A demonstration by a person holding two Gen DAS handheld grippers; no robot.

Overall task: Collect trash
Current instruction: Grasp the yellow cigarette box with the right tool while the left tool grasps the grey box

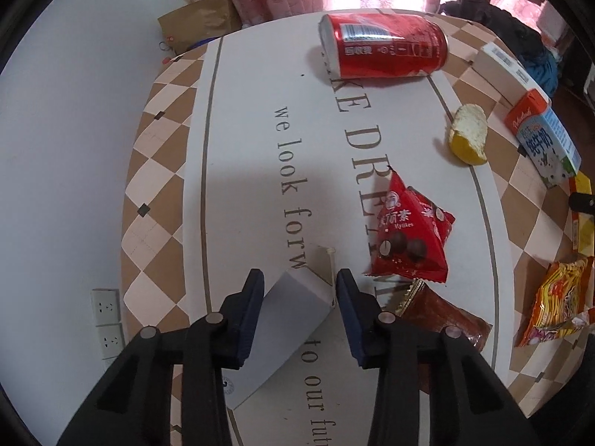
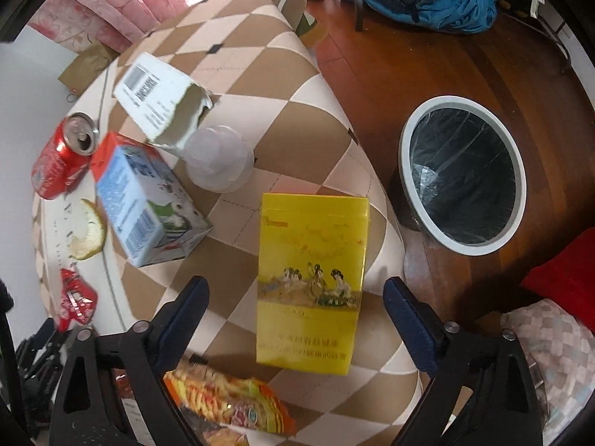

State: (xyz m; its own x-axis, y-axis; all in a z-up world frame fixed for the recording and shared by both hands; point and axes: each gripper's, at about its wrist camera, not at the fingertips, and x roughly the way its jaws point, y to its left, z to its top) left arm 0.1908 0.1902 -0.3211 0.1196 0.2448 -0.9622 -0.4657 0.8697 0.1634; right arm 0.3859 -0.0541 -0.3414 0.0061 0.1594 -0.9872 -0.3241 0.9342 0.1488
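Note:
Trash lies on a checkered table (image 1: 163,171). In the left wrist view my left gripper (image 1: 299,282) straddles a grey-white carton (image 1: 286,319) with its jaws open around it, not pressing. Beyond lie a red snack bag (image 1: 411,234), a fruit peel (image 1: 469,134), a red can (image 1: 386,46) and a milk carton (image 1: 544,139). In the right wrist view my right gripper (image 2: 295,293) is open around a yellow box (image 2: 310,278), which lies flat on the table. A bin (image 2: 463,174) with a black liner stands on the floor to the right.
A torn white box (image 2: 160,98), a clear plastic cup (image 2: 219,160), the milk carton (image 2: 145,200), the can (image 2: 63,156) and the peel (image 2: 87,234) lie left of the yellow box. An orange noodle packet (image 2: 230,397) is near the right gripper. Cushions (image 2: 557,297) sit at right.

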